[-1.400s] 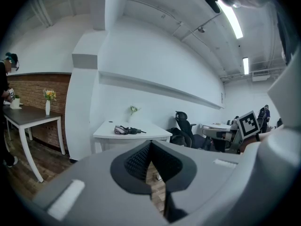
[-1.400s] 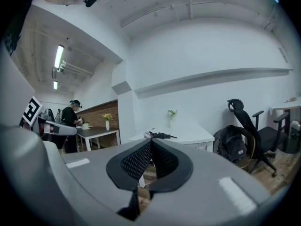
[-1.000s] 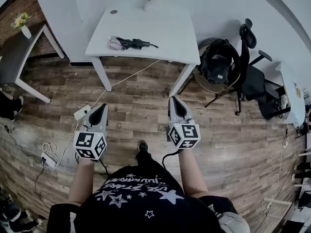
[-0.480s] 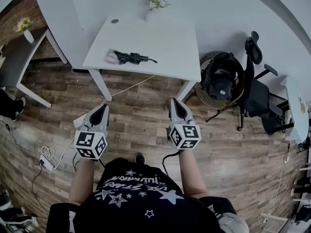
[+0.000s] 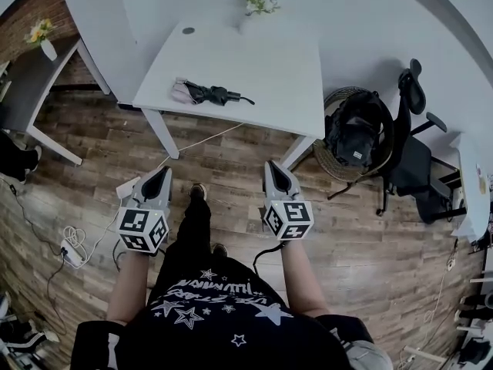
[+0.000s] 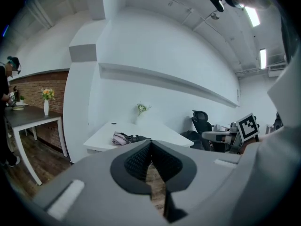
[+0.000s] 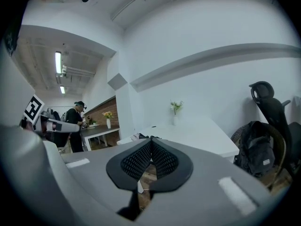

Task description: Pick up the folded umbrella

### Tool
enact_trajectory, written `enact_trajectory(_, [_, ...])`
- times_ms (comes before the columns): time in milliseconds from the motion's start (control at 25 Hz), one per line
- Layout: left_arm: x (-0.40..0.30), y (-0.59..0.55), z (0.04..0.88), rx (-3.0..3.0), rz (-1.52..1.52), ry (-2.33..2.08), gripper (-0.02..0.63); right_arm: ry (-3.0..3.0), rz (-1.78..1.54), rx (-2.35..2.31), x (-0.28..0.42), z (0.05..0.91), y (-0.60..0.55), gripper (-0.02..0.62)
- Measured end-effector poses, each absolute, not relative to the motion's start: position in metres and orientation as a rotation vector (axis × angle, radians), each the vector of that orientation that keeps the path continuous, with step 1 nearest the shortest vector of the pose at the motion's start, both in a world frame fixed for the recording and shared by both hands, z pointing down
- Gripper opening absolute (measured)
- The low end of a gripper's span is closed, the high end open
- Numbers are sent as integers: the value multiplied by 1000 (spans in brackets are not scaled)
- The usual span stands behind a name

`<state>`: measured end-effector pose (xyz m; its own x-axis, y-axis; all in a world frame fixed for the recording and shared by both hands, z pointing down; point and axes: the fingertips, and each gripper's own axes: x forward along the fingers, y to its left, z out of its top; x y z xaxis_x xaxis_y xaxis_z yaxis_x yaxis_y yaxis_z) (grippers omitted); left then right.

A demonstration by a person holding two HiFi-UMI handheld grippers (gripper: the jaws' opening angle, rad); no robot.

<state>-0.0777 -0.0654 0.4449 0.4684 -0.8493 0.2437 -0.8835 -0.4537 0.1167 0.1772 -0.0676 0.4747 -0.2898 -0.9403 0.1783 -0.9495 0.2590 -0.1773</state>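
Note:
The folded umbrella (image 5: pixel 206 93), black with a pinkish end, lies on the left part of the white table (image 5: pixel 269 75). It also shows ahead in the left gripper view, umbrella (image 6: pixel 126 138), and just over the jaws in the right gripper view, umbrella (image 7: pixel 143 136). My left gripper (image 5: pixel 161 173) and right gripper (image 5: pixel 273 166) are held side by side over the wooden floor, short of the table's front edge. Both point toward the table. Each has its jaws shut with nothing between them, as seen at left gripper (image 6: pixel 150 143) and right gripper (image 7: pixel 151 141).
A small vase of flowers (image 5: pixel 257 5) stands at the table's far edge. An office chair with a black backpack (image 5: pixel 356 129) is right of the table. A dark side table (image 5: pixel 23 99) stands left. A power strip and cables (image 5: pixel 74 250) lie on the floor. A person (image 7: pixel 75 122) stands far left.
The table and umbrella have drawn nearer in the head view as the person walks forward; one leg now steps out between the grippers. Both grippers stay shut and side by side.

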Motion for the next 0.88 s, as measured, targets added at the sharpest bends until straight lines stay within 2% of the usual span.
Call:
enact_trajectory(440, [-68,-138,457,2482,213,-1468,0,-2434,389,1813,178,480,-130,14])
enact_trajectory(880, [-69,-236,475,2472,242,-1432,0,-2436,378,1672,150,495,-224,29])
